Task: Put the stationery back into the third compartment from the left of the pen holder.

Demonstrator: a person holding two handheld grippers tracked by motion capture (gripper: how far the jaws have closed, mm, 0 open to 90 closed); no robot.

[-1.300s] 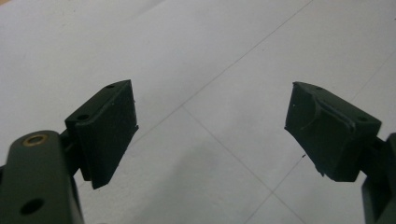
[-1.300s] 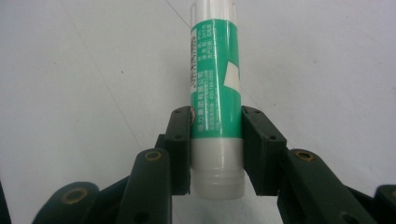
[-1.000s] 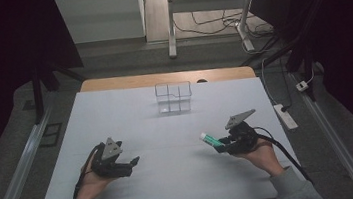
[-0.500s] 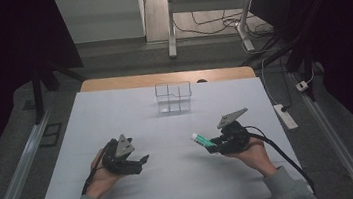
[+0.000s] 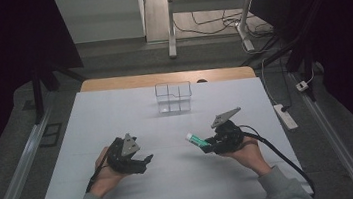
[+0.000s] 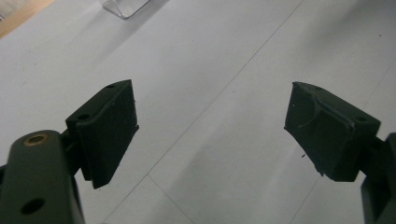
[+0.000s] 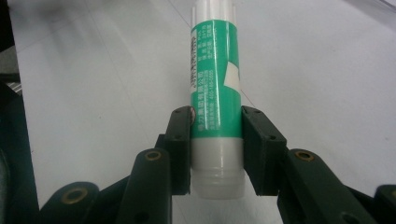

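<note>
Above the white table [image 5: 115,111], the right gripper [image 5: 208,143] has carried its green-and-white glue stick [image 7: 215,93] inward toward the centre — jaws clamped on its lower end, likely for a handover. The left gripper [image 5: 144,162] has edged inward too, jaws spread and empty, angled toward it; the clear divided box [image 5: 174,98] sits beyond.

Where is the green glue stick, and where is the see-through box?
green glue stick [image 7: 215,79], right gripper view, on its green label.
see-through box [image 5: 174,97], high view, on its clear front wall.
right gripper [image 7: 217,140], right gripper view, between its jaws.
</note>
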